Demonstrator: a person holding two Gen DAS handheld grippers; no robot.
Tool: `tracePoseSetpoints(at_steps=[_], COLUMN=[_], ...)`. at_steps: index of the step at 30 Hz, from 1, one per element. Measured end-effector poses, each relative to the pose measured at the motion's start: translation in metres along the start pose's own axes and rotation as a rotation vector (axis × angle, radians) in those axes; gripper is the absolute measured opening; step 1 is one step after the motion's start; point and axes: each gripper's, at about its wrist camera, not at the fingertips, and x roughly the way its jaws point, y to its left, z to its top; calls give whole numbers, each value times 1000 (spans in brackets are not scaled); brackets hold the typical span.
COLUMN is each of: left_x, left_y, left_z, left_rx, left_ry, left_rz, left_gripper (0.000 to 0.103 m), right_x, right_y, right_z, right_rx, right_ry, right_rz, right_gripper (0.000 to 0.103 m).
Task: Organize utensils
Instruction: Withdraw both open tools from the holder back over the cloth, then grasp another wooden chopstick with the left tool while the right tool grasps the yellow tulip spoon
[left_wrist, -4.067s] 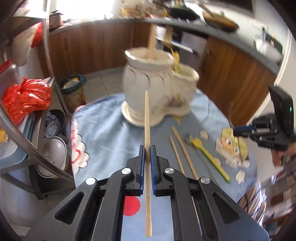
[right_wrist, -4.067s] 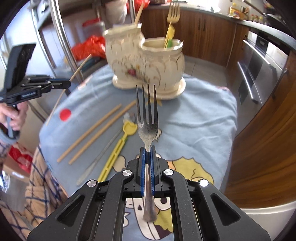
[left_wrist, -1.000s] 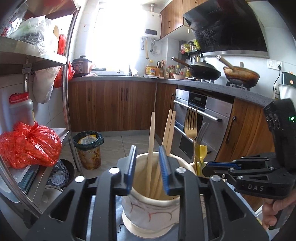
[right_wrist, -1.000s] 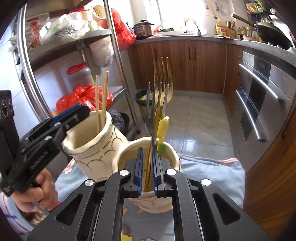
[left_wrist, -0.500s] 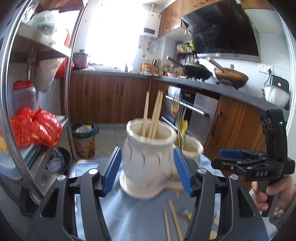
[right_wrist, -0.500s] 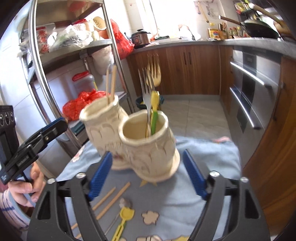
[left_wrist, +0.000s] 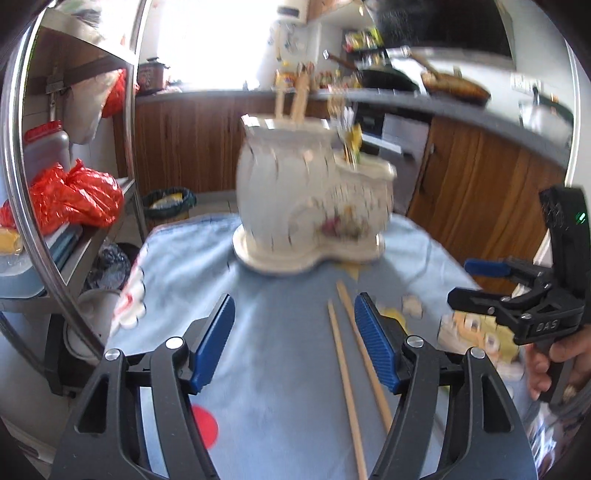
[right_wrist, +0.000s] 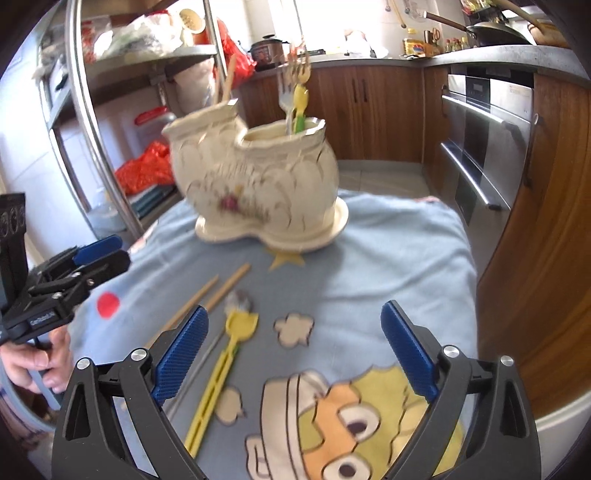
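1. The left gripper (left_wrist: 291, 332) has its jaws spread, having just been opening, and grips nothing; two chopsticks (left_wrist: 345, 373) lie on the blue cloth (left_wrist: 266, 387) between them, nearer the right jaw.
2. The right gripper (right_wrist: 293, 350) has just been opening; its jaws stand wide and empty, the yellow utensil (right_wrist: 225, 365) lying by the left jaw.
3. The ceramic holder (right_wrist: 258, 184) stands beyond.

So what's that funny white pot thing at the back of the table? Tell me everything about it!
The white pot looks like glazed ceramic: two joined cups on one shared saucer base, with scalloped ribs, gold-looking lines and a pink flower. It stands upright on the blue cloth. The taller cup holds wooden chopsticks; the shorter one holds forks and a yellow-green utensil. No claw touches it.
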Motion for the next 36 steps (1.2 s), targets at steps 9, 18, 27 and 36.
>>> tracePoseSetpoints(at_steps=[9, 18, 27, 36], left_x=[10, 30, 36, 35], left_y=[-19, -26, -41, -14], left_z=[-13, -23, -24, -16], left_rx=[75, 113, 190, 178], left_ry=[100, 231, 278, 344], left_rz=[-28, -53, -31, -18], left_gripper=[53, 24, 11, 5], right_x=[1, 14, 23, 23], right_y=[25, 40, 50, 30], right_z=[-21, -25, -22, -11], right_rx=[-54, -77, -141, -213], right_ry=[56, 127, 199, 317], right_rz=[26, 27, 30, 23], right_gripper=[89, 62, 18, 11])
